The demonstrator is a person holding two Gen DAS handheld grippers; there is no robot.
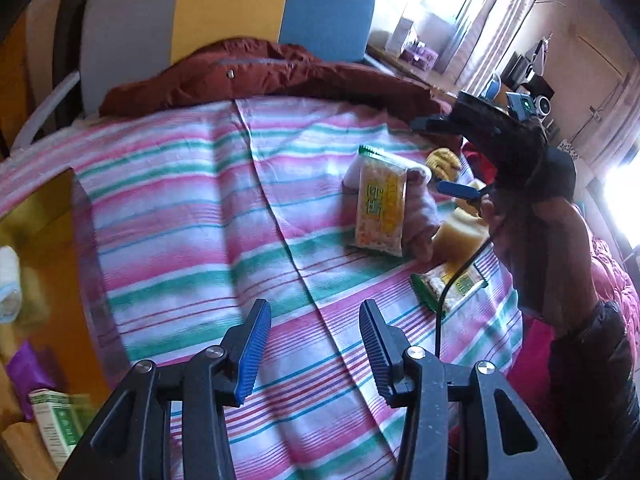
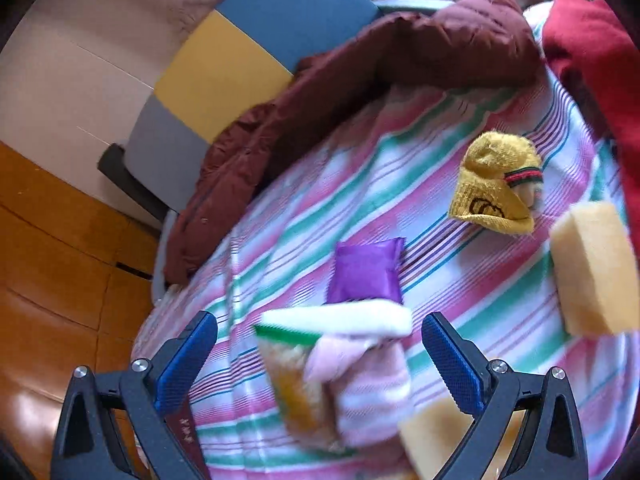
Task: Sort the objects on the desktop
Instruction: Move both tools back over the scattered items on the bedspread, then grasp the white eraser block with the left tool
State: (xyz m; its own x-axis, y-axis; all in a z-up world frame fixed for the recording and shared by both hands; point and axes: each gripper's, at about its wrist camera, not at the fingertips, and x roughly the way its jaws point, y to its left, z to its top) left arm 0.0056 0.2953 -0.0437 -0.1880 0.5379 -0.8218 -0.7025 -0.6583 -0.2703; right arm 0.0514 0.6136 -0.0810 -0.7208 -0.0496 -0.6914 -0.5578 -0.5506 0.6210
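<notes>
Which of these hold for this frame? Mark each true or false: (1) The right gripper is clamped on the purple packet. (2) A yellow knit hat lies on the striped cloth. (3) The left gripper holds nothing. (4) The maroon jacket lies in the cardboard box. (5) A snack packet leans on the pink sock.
1. False. The right gripper is open; the purple packet lies beyond its fingertips.
2. True: the yellow knit hat lies on the striped cloth.
3. True: nothing sits between the left gripper's fingers.
4. False. The maroon jacket lies along the cloth's far edge.
5. True: the snack packet rests against the pink sock.
</notes>
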